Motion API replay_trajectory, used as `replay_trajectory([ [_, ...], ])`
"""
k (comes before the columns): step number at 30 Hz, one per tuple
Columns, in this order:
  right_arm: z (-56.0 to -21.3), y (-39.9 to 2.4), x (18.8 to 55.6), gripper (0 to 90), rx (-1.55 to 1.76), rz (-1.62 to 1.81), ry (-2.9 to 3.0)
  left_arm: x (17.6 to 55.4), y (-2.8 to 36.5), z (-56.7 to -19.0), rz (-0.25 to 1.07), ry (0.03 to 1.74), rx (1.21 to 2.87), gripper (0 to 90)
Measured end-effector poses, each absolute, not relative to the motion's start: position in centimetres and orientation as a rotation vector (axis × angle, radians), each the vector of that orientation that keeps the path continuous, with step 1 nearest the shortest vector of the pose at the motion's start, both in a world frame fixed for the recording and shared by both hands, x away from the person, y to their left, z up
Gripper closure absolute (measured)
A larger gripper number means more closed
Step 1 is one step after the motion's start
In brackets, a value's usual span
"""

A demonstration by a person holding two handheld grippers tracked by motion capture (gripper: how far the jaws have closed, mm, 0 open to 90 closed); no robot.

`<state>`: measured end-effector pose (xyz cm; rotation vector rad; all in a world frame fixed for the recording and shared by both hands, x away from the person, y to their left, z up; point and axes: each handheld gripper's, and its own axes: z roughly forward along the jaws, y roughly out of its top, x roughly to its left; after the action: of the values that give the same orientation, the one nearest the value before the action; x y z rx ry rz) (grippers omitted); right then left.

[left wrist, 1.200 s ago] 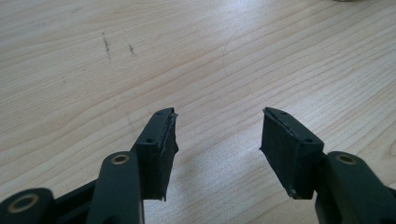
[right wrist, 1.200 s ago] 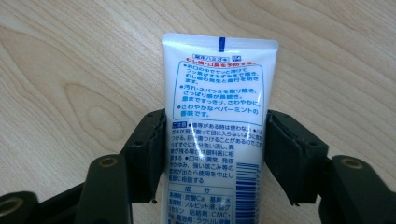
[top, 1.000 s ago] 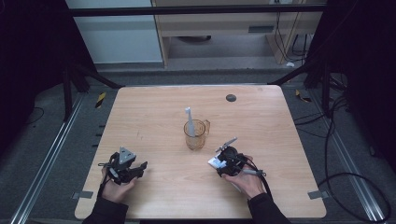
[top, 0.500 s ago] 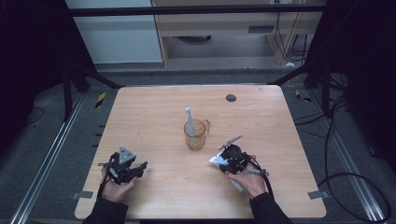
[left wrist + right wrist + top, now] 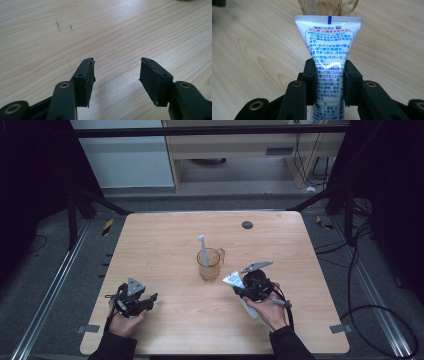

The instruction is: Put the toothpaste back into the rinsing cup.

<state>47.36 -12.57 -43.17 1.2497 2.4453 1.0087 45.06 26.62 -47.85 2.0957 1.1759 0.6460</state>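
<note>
Right gripper clamps a toothpaste tube, amber cup at its 12 o'clock; left gripper gapes wide, holding nothing.

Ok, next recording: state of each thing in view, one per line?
Left claw: open, nothing between its jaws, low over the table.
Right claw: shut on the toothpaste tube.
Toothpaste tube: gripped mid-body, flat crimped end toward the cup.
Cup: upright on the table, holding a toothbrush.
Toothbrush: standing in the cup.
</note>
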Motion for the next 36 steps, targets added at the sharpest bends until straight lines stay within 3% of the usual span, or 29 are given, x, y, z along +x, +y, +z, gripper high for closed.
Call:
replay_trajectory([
  [15, -39.5, -12.4, 47.9, 69.3, 1.201, 1.367, 2.078, 45.0, 26.7, -47.8, 0.647, 1.181, 2.089, 44.6],
  [36, -37.0, -11.8, 50.6, 69.3, 1.176, 1.556, 1.686, 45.1, 26.8, -47.8, 0.643, 1.184, 2.081, 44.6],
])
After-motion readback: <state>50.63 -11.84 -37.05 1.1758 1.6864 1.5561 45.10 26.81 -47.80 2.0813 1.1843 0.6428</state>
